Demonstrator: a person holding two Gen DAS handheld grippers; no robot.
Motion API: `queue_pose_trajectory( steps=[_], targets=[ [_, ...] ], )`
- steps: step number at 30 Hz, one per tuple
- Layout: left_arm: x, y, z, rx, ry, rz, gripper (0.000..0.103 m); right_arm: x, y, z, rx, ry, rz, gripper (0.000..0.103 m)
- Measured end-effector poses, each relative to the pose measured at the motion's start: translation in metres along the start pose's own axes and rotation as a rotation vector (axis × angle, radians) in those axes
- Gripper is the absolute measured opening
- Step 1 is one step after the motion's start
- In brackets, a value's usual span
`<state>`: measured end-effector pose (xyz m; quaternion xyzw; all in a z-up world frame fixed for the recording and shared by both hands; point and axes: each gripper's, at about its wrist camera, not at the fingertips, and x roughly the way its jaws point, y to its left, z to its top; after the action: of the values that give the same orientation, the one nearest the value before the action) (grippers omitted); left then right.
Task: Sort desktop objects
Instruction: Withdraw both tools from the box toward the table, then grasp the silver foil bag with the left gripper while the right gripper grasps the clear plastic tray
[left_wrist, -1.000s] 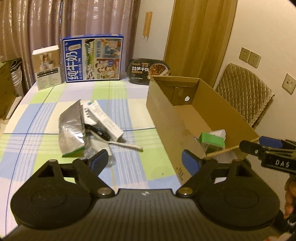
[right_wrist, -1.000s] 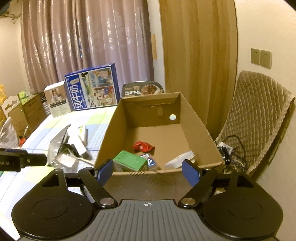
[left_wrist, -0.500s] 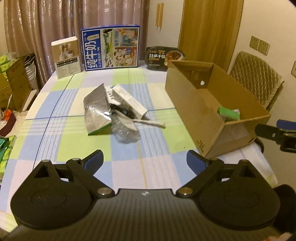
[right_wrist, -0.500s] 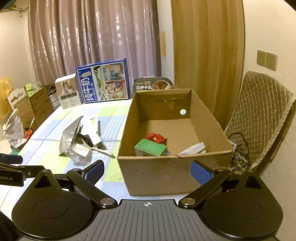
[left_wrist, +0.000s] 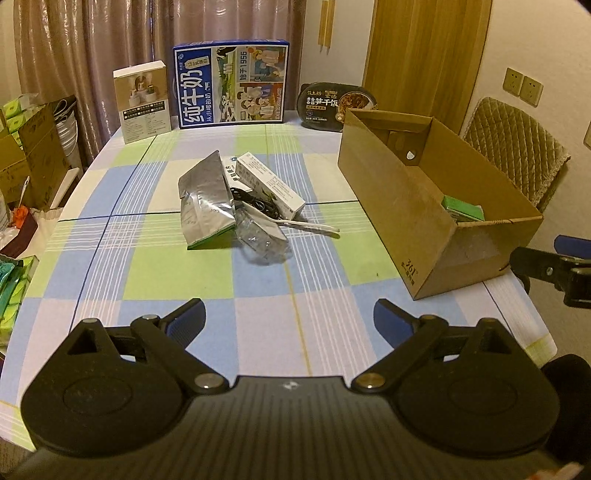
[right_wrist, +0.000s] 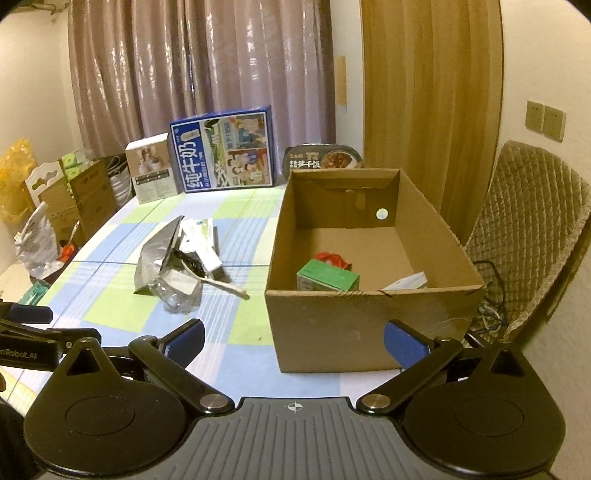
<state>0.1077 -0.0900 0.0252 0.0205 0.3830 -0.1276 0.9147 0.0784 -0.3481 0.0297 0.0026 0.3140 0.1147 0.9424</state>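
Though near gripper (right_wrist: 294, 336), cardboard box (right_wrist: 354, 332) untouched.

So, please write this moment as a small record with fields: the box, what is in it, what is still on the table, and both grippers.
box: open cardboard box on checked tablecloth
inside box: green carton, red wrapper, white packet
still on table: silver foil pouch, white medicine box, black cable, clear plastic bag, white spoon
left gripper: open, empty
right gripper: jaws opening, nothing between them
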Motion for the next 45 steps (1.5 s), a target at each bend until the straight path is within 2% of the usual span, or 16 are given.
queue_pose_trajectory(
  steps=[14,24,37,45],
  targets=[
    [-0.002,0.030,-0.008,-0.034,0.006,0.043,0.096,0.007,0.033,-0.004,-0.038,0.009,0.104,0.101],
    [0.009,0.062,-0.005,-0.057,0.009,0.078,0.096,0.030,0.056,-0.006,-0.075,0.037,0.158,0.101],
    [0.042,0.106,0.011,-0.062,0.029,0.114,0.096,0.088,0.087,0.001,-0.060,0.080,0.228,0.101],
    [0.072,0.133,0.028,-0.046,0.043,0.130,0.096,0.154,0.089,0.020,0.069,0.146,0.268,0.101]
  ],
)
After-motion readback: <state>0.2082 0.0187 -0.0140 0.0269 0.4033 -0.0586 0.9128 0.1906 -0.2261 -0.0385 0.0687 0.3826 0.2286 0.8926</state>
